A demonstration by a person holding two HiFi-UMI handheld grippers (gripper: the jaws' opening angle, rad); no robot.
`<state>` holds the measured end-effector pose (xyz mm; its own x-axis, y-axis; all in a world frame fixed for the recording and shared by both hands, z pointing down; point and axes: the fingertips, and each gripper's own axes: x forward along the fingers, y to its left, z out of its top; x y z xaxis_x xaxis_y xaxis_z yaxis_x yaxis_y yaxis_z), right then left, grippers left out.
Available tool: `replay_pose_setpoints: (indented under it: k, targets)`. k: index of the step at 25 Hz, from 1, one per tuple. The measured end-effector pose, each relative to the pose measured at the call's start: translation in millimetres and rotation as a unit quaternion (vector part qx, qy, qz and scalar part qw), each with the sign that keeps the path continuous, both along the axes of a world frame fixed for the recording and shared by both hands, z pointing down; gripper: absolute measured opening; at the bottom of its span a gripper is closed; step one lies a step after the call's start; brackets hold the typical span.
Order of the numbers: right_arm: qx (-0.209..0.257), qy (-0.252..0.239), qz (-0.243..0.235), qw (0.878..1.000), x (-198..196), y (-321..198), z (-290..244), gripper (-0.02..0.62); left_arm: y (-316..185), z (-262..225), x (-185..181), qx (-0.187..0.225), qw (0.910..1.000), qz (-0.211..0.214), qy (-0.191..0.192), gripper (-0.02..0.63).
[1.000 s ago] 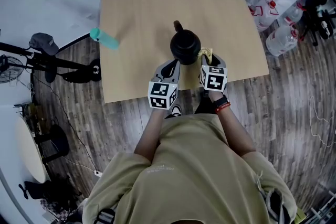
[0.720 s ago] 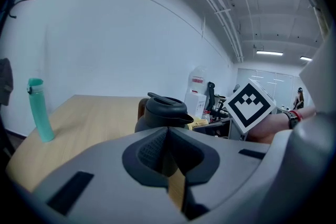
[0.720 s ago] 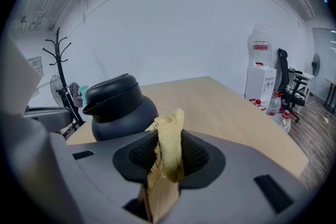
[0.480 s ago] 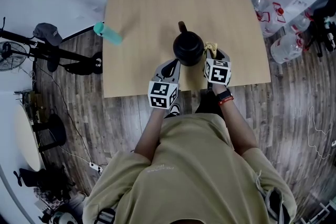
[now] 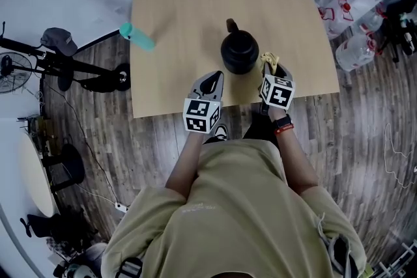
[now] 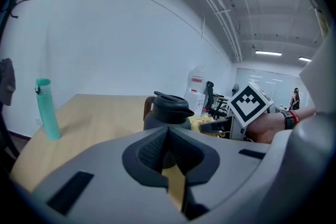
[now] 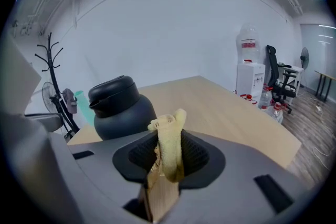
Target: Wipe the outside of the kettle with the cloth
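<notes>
Obs: right gripper clamped on the yellow cloth, tuft protruding past the jaws; left gripper has jaws together, empty. The kettle stands upright on the table near its front edge, just beside the cloth. Likely best: press the tuft to the kettle's flank and sweep lightly, without shoving it.

My left grey two-jaw gripper: jaws together, empty, over near edge of light wooden table | my right grey two-jaw gripper: clamped on yellow cloth | forearms extended forward

Office: swivel chair, water dispenser
</notes>
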<state>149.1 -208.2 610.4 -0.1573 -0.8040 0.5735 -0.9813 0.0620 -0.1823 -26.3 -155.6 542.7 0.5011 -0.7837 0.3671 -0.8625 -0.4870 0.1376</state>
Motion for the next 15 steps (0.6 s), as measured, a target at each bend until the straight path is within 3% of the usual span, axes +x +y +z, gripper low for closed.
replay_pose_setpoints:
  k: [7, 15]
  targets:
    - [-0.013, -0.018, 0.007, 1.0, -46, 60, 21, 0.124, 21, 4, -29, -0.003, 0.9997, 0.021, 0.01, 0.025]
    - [-0.002, -0.034, -0.047, 0.998, -134, 80, 21, 0.124, 41, 2, -67, 0.003, 0.9998, 0.015, 0.009, 0.025]
